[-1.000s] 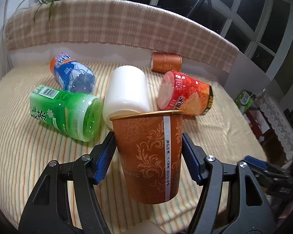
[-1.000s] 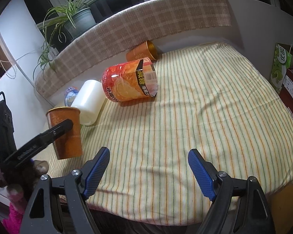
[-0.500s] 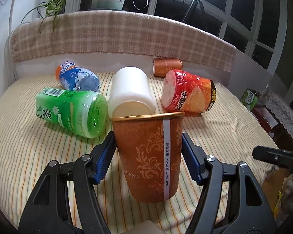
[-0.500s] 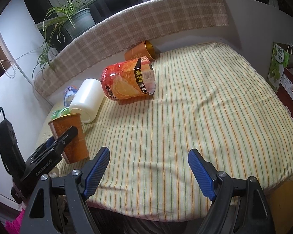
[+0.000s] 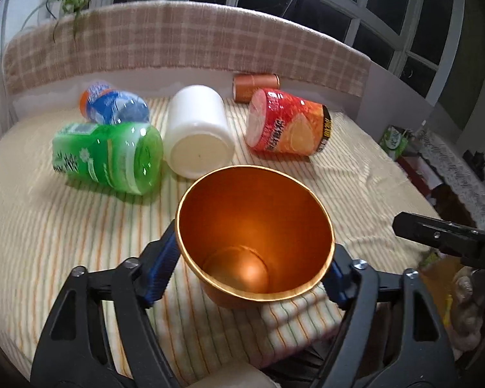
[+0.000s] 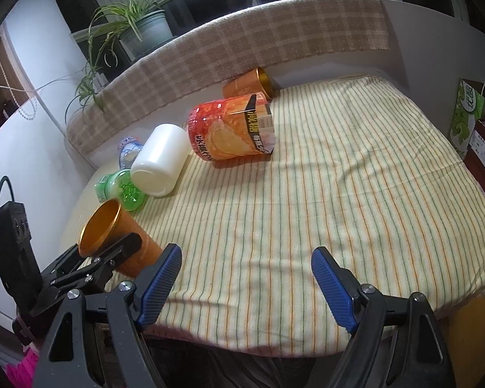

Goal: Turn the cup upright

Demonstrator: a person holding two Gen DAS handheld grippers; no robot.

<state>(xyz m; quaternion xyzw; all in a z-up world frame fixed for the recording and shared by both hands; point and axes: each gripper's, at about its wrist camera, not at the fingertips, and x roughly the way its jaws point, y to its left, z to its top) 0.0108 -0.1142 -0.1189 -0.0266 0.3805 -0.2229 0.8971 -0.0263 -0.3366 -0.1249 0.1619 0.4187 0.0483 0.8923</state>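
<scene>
My left gripper [image 5: 252, 270] is shut on an orange paper cup [image 5: 255, 236] with a gold rim, near the front edge of the striped tablecloth [image 5: 64, 232]. The cup's mouth tilts back toward the camera, so I look into it. In the right wrist view the same cup [image 6: 113, 236] leans left, held by the left gripper [image 6: 90, 265] at the table's near left corner. My right gripper [image 6: 245, 281] is open and empty over the front edge. A second orange cup [image 5: 255, 87] lies on its side at the back.
A green bottle [image 5: 110, 155], a blue bottle [image 5: 113, 106], a white jar [image 5: 197, 132] and a red-orange tub [image 5: 287, 126] lie on their sides behind the held cup. A plaid-covered backrest [image 5: 177, 42] bounds the far side. Boxes [image 6: 468, 113] stand off the right edge.
The left gripper has tipped the cup back from standing straight, so its open mouth now faces the camera. The right gripper has stayed put.
</scene>
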